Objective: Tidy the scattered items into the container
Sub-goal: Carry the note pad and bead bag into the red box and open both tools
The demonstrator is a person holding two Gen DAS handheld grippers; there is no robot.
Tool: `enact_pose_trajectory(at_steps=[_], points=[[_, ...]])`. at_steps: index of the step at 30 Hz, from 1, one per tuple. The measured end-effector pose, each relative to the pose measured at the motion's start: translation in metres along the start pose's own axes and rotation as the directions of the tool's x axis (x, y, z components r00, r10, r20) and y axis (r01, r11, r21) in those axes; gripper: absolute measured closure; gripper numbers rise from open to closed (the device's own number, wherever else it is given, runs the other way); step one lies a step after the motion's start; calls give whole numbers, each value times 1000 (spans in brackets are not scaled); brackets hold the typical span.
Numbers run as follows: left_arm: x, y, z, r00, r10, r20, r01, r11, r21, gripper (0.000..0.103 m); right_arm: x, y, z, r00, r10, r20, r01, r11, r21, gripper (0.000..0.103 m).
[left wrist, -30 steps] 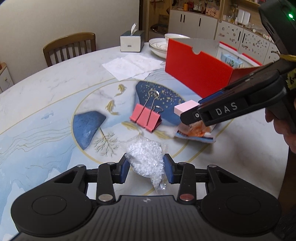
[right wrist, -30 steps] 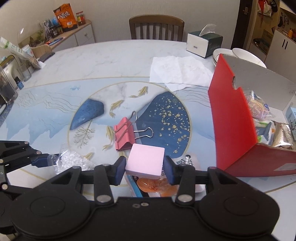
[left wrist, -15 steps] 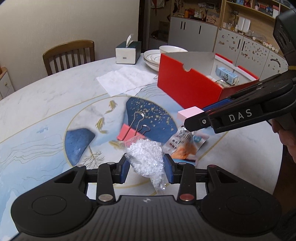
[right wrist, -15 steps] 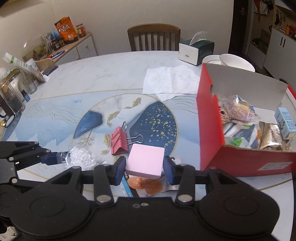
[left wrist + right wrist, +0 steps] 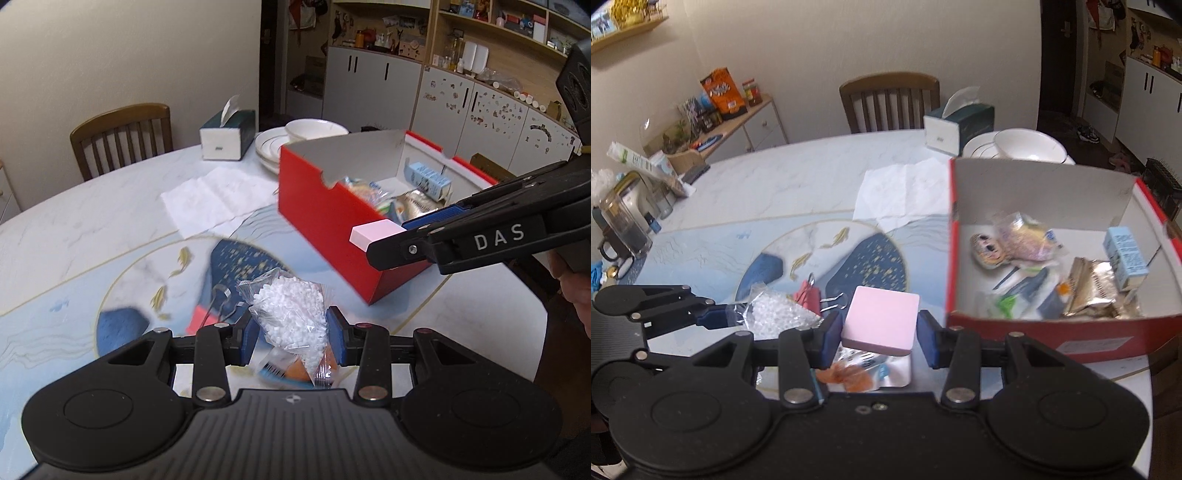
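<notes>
Clear plastic bag of small white beads (image 5: pixel 291 314) clamped between blue pads of left gripper (image 5: pixel 291 334), jaws narrow, bag off the table. Same bag seen from the right wrist view at lower left (image 5: pixel 775 314), pinched at the tip of the left gripper (image 5: pixel 718 317).

Flat pink square block (image 5: pixel 881 320) gripped between pads of right gripper (image 5: pixel 880 334), jaws mid-width, block off the table, just left of the box's near corner. From the left wrist view, block (image 5: pixel 376 233) sticks out of the right gripper's tip (image 5: pixel 402 236) in front of the box's long red wall.

Red cardboard box with white interior (image 5: pixel 1034 325), open top, sits at right on the table; holds snack packets, a crinkled silver foil pack (image 5: pixel 1089 291) and a small light-blue carton (image 5: pixel 1124 258).

On the marble-pattern table with blue and gold fish design (image 5: pixel 775 192): pink binder clip with wire handles (image 5: pixel 810 295) and an orange-printed sachet (image 5: pixel 857 376), both below the grippers. Farther back: unfolded white paper napkin (image 5: pixel 905 192), dark green tissue box (image 5: pixel 956 123), stacked white bowl and plates (image 5: pixel 1023 146), wooden chair (image 5: pixel 890 99).
</notes>
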State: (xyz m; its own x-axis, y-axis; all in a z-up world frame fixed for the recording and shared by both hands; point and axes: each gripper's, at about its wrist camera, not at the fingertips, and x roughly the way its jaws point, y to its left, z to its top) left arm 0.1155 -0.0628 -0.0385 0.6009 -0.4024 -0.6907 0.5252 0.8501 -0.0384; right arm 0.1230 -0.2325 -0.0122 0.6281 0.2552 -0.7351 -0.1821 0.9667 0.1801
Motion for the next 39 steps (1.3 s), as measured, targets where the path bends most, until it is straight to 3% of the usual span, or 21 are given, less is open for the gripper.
enact_pose_trajectory(at_steps=[22, 39], points=[[46, -84, 85, 997, -32, 64, 26, 995, 95, 65, -27, -111, 18, 996, -58, 74, 53, 997, 64, 60], [125, -112, 155, 999, -31, 10, 29, 990, 141, 65, -7, -177, 19, 992, -117, 40, 114, 991, 76, 60]])
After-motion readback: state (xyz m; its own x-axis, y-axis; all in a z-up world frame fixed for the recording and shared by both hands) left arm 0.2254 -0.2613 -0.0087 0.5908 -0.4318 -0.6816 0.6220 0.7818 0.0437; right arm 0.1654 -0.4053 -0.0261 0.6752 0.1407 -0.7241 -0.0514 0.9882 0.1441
